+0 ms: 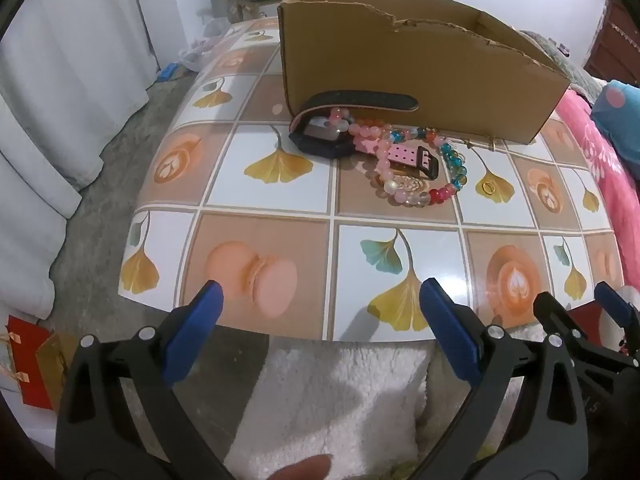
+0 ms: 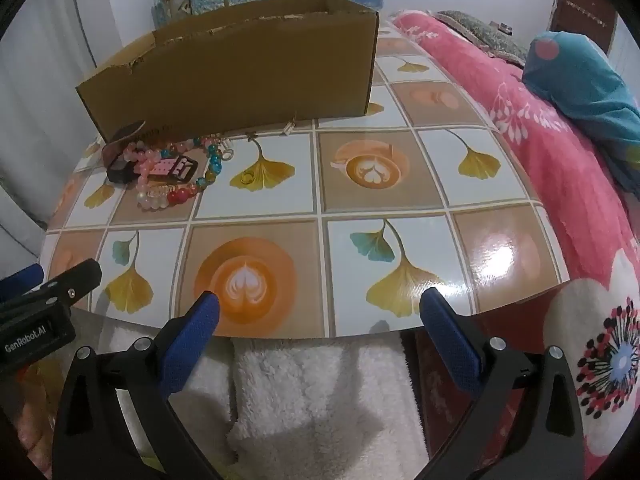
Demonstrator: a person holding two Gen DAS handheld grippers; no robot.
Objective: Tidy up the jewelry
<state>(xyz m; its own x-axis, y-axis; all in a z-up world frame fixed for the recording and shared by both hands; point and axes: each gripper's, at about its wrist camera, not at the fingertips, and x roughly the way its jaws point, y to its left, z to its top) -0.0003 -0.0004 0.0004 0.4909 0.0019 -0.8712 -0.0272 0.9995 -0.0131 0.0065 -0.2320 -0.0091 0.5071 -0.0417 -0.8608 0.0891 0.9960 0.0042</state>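
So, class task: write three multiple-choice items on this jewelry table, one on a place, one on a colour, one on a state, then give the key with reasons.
1. Where does the small gold ring lie?
A. On a yellow leaf print on the table
B. Inside the cardboard box
C. On the pink blanket

2. What colour is the holed watch strap amid the beads?
A. Green
B. Pink
C. White

3. How do the left gripper and right gripper stand?
A. Both shut on beads
B. One holds the watch
C. Both open, empty

Key: A, the ring sits on the leaf, right of the bead bracelets; B, pink with dark holes; C, jaws wide apart over the table edge.
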